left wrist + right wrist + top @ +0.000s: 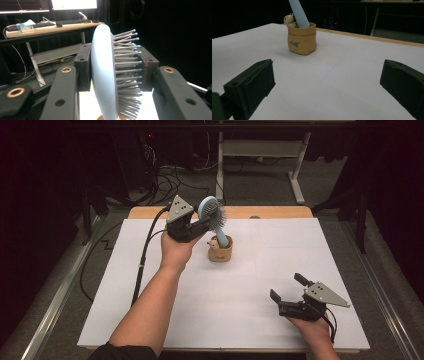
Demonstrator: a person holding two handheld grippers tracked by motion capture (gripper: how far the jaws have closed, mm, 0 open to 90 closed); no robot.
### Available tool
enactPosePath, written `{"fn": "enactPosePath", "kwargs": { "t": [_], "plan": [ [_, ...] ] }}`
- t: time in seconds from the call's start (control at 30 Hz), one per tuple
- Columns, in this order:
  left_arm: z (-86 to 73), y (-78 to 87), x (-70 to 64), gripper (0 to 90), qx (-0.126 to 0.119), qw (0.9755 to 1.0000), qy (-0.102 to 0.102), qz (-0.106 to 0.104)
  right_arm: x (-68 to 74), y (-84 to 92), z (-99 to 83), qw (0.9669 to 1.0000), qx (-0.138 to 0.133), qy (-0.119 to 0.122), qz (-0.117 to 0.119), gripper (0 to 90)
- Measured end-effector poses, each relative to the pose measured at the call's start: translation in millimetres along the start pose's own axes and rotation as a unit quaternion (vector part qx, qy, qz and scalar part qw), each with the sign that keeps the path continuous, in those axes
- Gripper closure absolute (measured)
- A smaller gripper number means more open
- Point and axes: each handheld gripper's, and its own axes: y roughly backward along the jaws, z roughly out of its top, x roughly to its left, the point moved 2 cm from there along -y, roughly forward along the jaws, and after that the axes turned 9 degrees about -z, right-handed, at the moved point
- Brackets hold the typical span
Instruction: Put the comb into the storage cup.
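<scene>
Left gripper [204,223] clamped on brush [212,215] head: one pad on smooth blue back, other against bristles, seen close in left gripper view [113,75]. Brush [103,75] near upright, slightly tilted, handle standing inside tan cup [220,251]. Cup near far middle of white desk [240,315]; small bear figure on its rim. Right gripper [289,289] low near right front of desk, jaws spread wide, nothing between them, well apart from cup [302,38]. Blue handle [298,13] rises from cup in right gripper view.
</scene>
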Motion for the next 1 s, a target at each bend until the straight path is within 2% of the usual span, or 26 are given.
{"fn": "enactPosePath", "kwargs": {
  "t": [0.1,0.53,0.67,1.0],
  "plan": [
    [-1.2,-1.8,1.2,55.6,0.002,1.0000,0.005,-0.001,0.0,-0.1,-0.1,1.0000,0.002,0.000,0.000,0.1],
    [-6.0,-8.2,1.0,55.6,0.018,0.9998,0.001,0.002,-0.2,-0.7,-0.5,1.0000,0.000,-0.002,0.002,0.1],
    [-5.9,-7.4,2.8,55.6,0.015,0.9998,0.003,0.007,0.0,-0.5,-0.3,1.0000,0.000,-0.003,0.002,0.1],
    [-8.5,-10.9,0.4,55.5,0.021,0.9998,0.004,0.005,0.2,0.2,0.3,1.0000,-0.003,0.000,0.001,0.1]
  ]
}}
